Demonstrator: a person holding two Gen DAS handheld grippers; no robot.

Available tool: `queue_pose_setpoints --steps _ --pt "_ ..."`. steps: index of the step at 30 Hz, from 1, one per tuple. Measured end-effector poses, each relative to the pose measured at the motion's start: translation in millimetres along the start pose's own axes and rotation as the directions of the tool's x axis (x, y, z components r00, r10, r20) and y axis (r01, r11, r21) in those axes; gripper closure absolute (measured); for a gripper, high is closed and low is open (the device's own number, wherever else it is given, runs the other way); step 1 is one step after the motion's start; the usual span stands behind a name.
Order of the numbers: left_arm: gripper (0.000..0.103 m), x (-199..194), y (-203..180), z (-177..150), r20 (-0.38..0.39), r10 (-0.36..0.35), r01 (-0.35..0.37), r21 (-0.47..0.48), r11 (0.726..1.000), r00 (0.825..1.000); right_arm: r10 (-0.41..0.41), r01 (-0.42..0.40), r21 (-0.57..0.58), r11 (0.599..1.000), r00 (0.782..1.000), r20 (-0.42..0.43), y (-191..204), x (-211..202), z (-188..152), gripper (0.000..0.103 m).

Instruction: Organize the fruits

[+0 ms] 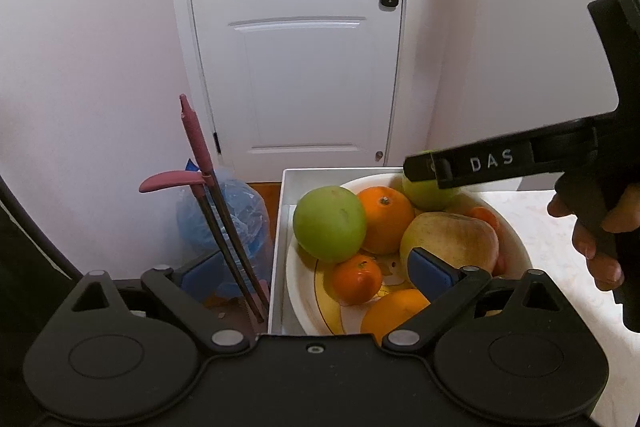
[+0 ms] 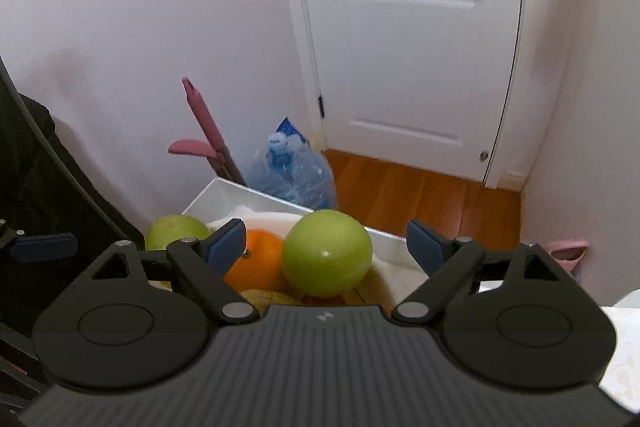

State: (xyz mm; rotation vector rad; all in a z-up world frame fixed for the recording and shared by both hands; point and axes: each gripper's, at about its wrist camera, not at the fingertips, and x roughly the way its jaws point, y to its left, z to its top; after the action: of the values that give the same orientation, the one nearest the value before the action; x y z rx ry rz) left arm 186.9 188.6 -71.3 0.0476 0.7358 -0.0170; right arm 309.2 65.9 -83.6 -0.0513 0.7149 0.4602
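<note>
A white bowl [image 1: 516, 239] holds a green apple [image 1: 330, 223], an orange [image 1: 384, 219], a small tangerine [image 1: 357, 279], a yellow-red apple [image 1: 452, 239] and more oranges. My left gripper [image 1: 314, 271] stands open over the bowl's near left rim and grips nothing. In the left wrist view a black finger [image 1: 480, 163] of the right gripper, held by a hand [image 1: 592, 227], reaches over a second green apple [image 1: 430, 193] at the bowl's far side. My right gripper [image 2: 326, 245] is open around that green apple [image 2: 326, 253], which rests on the pile with gaps to both blue pads.
The bowl sits in a white tray [image 1: 280, 227] at the left end of a pale table [image 1: 560, 247]. Left of the tray stand pink-handled cleaning tools [image 1: 196, 139] and a blue plastic bag [image 1: 240, 211]. Behind are a white door [image 1: 300, 47] and wooden floor [image 2: 420, 199].
</note>
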Motion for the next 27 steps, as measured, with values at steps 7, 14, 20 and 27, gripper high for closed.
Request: queue_pose_setpoints --steps 7,14,20,27 --pt "0.003 -9.0 -6.8 -0.7 0.011 -0.004 0.004 0.020 1.000 1.000 -0.015 0.015 0.017 1.000 0.999 0.034 -1.1 -28.2 -2.9 0.001" --pt "0.003 -36.2 -22.4 3.2 0.048 0.008 -0.009 0.021 1.000 0.999 -0.035 0.034 0.020 0.999 0.996 0.077 -6.6 -84.0 -5.2 0.001" --pt "0.003 -73.9 -42.8 3.8 0.092 0.024 -0.025 0.010 1.000 0.995 -0.066 0.065 0.016 0.998 0.990 0.121 -15.9 -147.3 -15.1 0.001" --pt "0.003 -131.5 -76.9 -1.6 0.149 0.037 -0.039 0.012 0.999 0.988 -0.128 0.123 0.043 0.991 0.980 0.154 -29.3 -230.2 -38.9 0.001"
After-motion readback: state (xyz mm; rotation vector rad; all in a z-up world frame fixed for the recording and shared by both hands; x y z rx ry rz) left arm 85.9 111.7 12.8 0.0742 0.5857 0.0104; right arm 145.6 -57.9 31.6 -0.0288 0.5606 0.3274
